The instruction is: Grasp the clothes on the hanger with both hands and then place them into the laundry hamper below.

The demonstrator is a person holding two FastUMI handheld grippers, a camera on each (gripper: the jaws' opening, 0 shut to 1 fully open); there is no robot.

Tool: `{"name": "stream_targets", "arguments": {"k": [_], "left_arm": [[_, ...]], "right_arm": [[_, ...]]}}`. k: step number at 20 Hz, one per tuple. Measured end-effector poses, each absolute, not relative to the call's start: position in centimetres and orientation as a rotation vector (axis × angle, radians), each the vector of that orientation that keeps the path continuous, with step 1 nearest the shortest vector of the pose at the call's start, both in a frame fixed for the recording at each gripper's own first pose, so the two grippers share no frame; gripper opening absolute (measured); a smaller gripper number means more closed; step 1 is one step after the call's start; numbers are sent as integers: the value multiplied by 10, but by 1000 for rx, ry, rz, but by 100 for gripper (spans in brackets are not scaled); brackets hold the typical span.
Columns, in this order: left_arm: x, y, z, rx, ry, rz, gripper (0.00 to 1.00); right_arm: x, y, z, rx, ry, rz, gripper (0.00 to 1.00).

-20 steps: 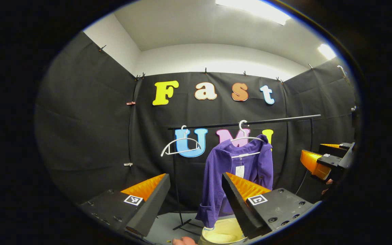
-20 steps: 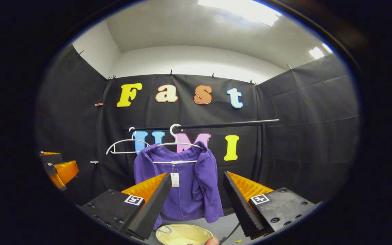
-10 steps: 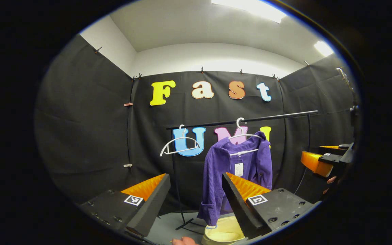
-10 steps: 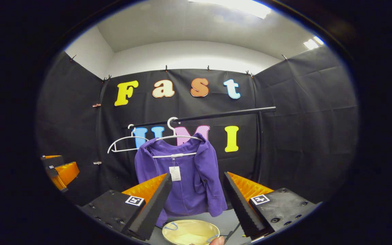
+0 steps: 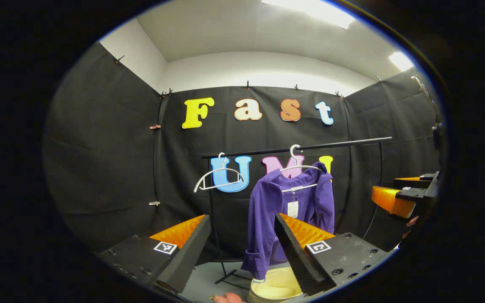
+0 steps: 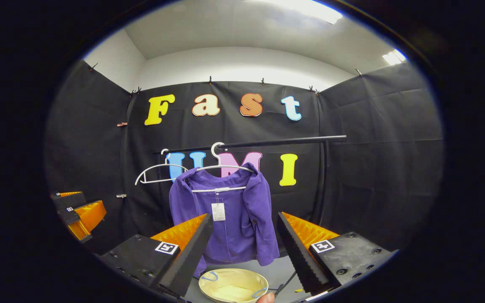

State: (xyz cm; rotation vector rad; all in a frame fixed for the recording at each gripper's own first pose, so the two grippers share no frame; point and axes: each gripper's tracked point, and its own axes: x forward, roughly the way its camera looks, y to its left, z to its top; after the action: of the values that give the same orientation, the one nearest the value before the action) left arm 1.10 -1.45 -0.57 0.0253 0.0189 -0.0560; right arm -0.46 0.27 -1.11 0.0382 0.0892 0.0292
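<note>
Since a second ago the purple shirt (image 6: 225,214) sits a touch higher and larger in the right gripper view, and more of the yellow hamper (image 6: 233,285) shows on the floor directly beneath it. The shirt hangs on a white hanger (image 6: 221,167) from the black rail (image 6: 267,143), an empty hanger (image 5: 218,179) beside it; its white tag (image 6: 217,211) is too small to read. Left gripper (image 5: 242,240) and right gripper (image 6: 244,240) both spread wide, pinching nothing, well short of the shirt.

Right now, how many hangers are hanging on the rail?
2: an empty white hanger toward the rail's left end, and beside it, on its right, the hanger carrying the purple garment.
</note>
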Motion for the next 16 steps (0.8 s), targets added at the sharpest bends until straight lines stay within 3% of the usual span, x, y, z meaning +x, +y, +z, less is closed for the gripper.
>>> {"name": "stream_targets", "arguments": {"k": [8, 16], "left_arm": [[101, -80, -17, -2, 33, -132, 97], [232, -115, -45, -3, 33, -20, 96]], "right_arm": [[89, -19, -15, 51, 30, 16, 98], [227, -27, -50, 46, -9, 43, 99]]}}
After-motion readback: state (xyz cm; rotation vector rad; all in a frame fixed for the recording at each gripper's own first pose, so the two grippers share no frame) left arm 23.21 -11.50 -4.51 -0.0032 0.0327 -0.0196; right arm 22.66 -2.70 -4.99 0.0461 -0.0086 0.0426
